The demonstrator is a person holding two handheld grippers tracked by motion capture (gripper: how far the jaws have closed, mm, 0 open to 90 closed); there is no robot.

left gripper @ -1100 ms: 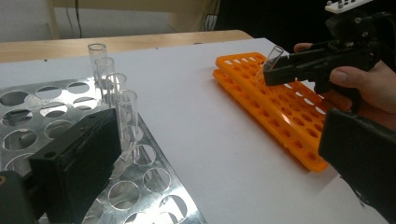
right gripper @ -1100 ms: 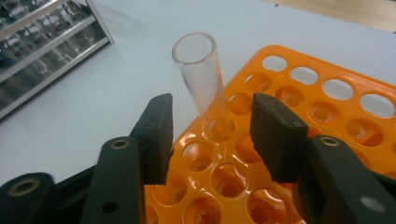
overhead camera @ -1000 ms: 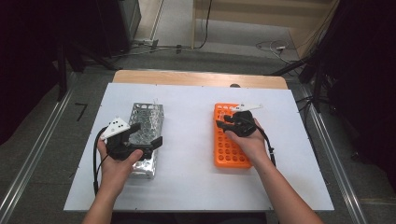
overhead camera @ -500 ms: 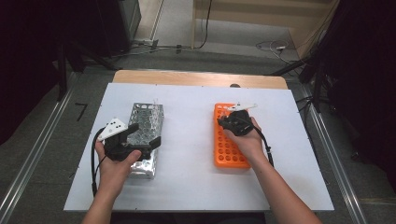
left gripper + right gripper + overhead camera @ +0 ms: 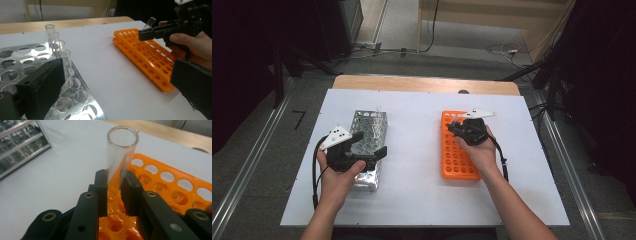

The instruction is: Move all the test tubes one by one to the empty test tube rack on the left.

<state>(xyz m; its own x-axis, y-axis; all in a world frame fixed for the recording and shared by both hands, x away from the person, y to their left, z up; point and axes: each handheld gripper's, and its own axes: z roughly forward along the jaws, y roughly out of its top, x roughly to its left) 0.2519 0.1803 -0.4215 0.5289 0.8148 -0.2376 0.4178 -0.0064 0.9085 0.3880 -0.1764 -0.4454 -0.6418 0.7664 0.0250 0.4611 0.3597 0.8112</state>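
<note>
Glass test tube [image 5: 122,152] sits clamped in the right gripper [image 5: 114,192] over the orange plastic rack's [image 5: 460,161] 12 o'clock end, unseated, 4 tubes [image 5: 56,42] left in the metal rack [image 5: 371,123], left gripper [image 5: 373,146] wide open.

Metal rack [image 5: 368,145] sits left on the table [image 5: 422,200], tubes [image 5: 57,47] standing in its far holes. Plastic rack [image 5: 457,165] lies right, well apart. One tube [image 5: 120,155] above the plastic rack's far end.

clear glass test tube [image 5: 121,155], open mouth up, tilted, over orange rack [image 5: 175,187] far end.
</note>
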